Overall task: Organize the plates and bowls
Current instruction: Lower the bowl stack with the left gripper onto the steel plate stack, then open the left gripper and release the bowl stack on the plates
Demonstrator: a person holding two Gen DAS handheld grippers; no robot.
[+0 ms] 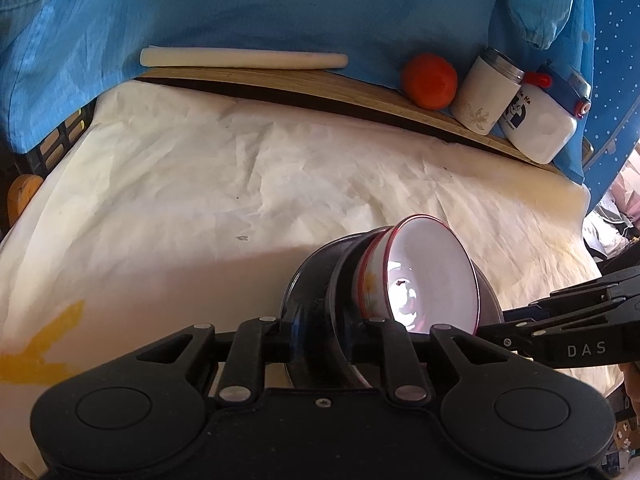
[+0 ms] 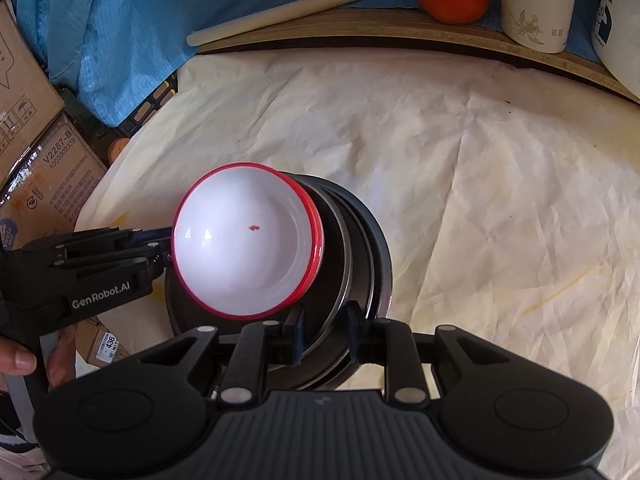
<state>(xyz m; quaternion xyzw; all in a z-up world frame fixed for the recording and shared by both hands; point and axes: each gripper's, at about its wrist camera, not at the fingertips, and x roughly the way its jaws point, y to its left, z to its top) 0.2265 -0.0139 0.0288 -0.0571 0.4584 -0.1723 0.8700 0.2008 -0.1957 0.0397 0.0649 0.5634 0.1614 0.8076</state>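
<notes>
Two hand-held grippers — left (image 2: 166, 246), right (image 2: 322, 330) — straddle the dark plates' (image 2: 360, 248) rims.

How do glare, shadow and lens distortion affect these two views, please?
Left wrist view: sunlight blows out a patch inside the bowl, a straight-edged shadow darkens the cloth in front of the left gripper, and the shelf bows from fisheye. Right wrist view: evener light, small highlights in the bowl, shelf curved.
</notes>
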